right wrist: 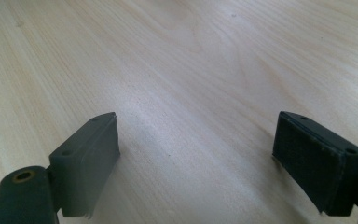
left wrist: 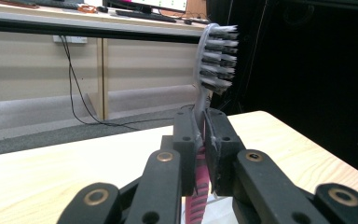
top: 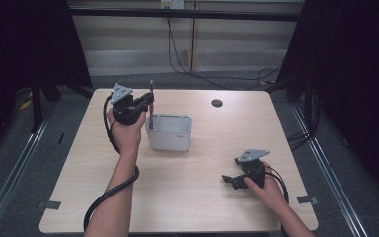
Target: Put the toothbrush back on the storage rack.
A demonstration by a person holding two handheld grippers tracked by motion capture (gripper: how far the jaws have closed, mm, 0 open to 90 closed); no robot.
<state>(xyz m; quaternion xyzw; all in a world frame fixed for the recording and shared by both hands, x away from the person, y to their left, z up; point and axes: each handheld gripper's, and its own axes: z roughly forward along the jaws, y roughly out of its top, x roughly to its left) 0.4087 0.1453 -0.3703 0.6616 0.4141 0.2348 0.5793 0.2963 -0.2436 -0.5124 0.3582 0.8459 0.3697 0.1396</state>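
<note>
1. Under everything lies the light wooden worktop [top: 192, 163], the largest thing, with a small dark round hole [top: 217, 102] near its far edge.
2. Next in size is the white container [top: 170, 132], which stands on the worktop left of the middle, with compartments open at the top.
3. Just left of the container, the left gripper [top: 148, 101] is held up above the worktop by the person's left hand [top: 126, 132], with a black cable [top: 109, 195] that trails from it along the forearm.
4. Its jaws are closed tight on a toothbrush [left wrist: 213, 60]; the left gripper view shows the pads pressed on the neck, the bristle head above them and the pink handle below.
5. From the high view, the toothbrush stands nearly upright over the left end of the container; whether its lower end is inside I cannot tell.
6. Near the right front corner, the right gripper [top: 229, 180] rests low at the worktop, well apart from the container.
7. Its jaws stand wide open with only bare wood between them.
</note>
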